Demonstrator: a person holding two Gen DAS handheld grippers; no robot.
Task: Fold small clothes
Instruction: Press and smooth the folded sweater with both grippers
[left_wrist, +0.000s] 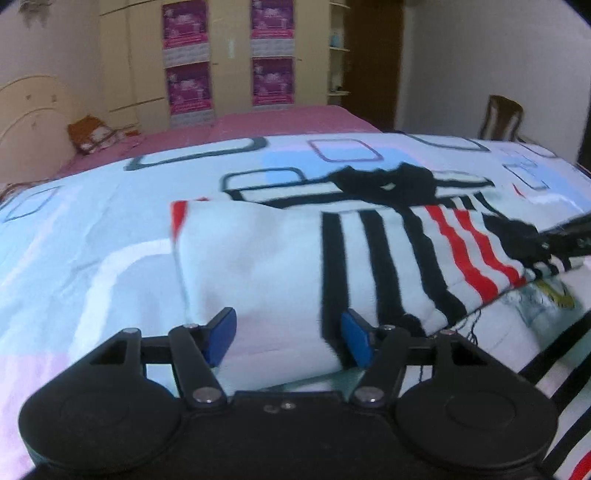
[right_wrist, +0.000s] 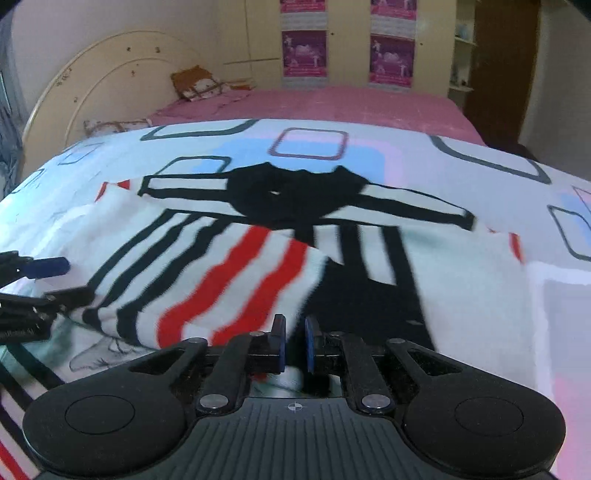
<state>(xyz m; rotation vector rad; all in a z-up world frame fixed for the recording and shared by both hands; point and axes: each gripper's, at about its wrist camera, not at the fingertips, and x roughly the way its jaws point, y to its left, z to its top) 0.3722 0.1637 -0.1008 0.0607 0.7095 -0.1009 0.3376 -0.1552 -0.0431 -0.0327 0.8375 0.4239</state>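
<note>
The right gripper is pinching the folded edge of the striped shirt between nearly closed jaws, carrying that flap over the garment's body, likely to complete a fold. The left gripper is standing apart, its blue pads straddling the shirt's near white hem without pressing it, probably readying a grip. Ahead of both tools, the shirt is lying spread on the patterned bedsheet, black collar farthest away.
</note>
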